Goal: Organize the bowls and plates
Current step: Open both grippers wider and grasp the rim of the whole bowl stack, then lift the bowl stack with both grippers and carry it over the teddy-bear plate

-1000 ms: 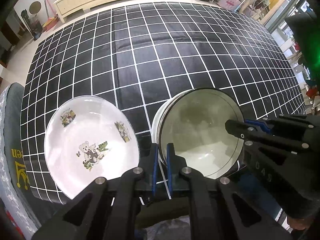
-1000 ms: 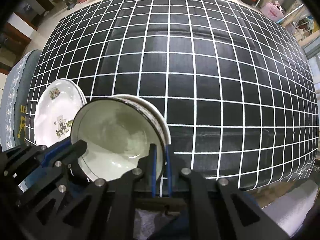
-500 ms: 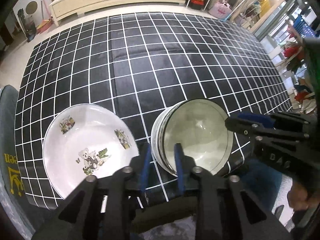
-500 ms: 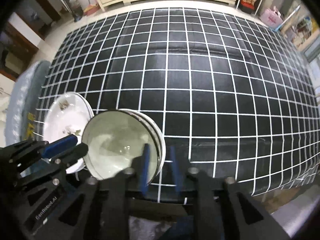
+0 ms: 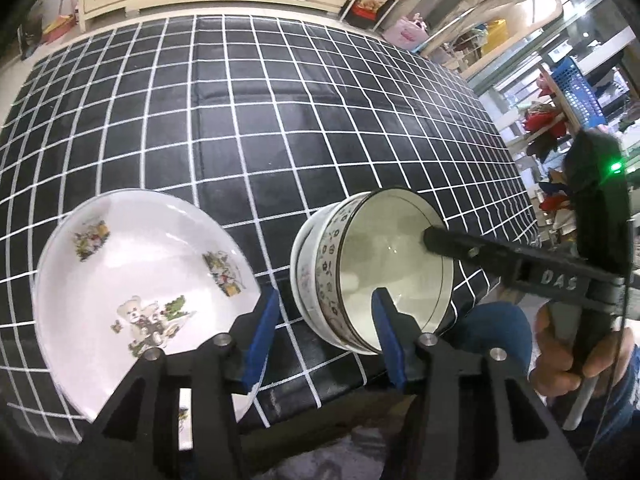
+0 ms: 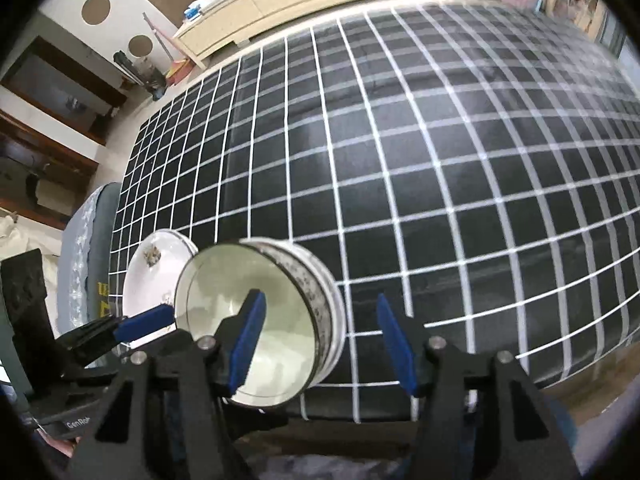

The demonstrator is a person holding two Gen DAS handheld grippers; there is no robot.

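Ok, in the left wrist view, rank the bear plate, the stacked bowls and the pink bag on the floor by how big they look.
1. Bear plate, largest as seen.
2. Stacked bowls, clearly narrower than the plate beside them.
3. Pink bag, smallest by far, but it sits far beyond the table, so distance makes its true size unsure.

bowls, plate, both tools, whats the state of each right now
stacked bowls: nested, on the checked tablecloth near its front edge, held by neither tool
bear plate: face up on the cloth, beside the bowls, apart from them
left tool: open, straddling the bowls' near rim
right tool: open, straddling the bowls' right side
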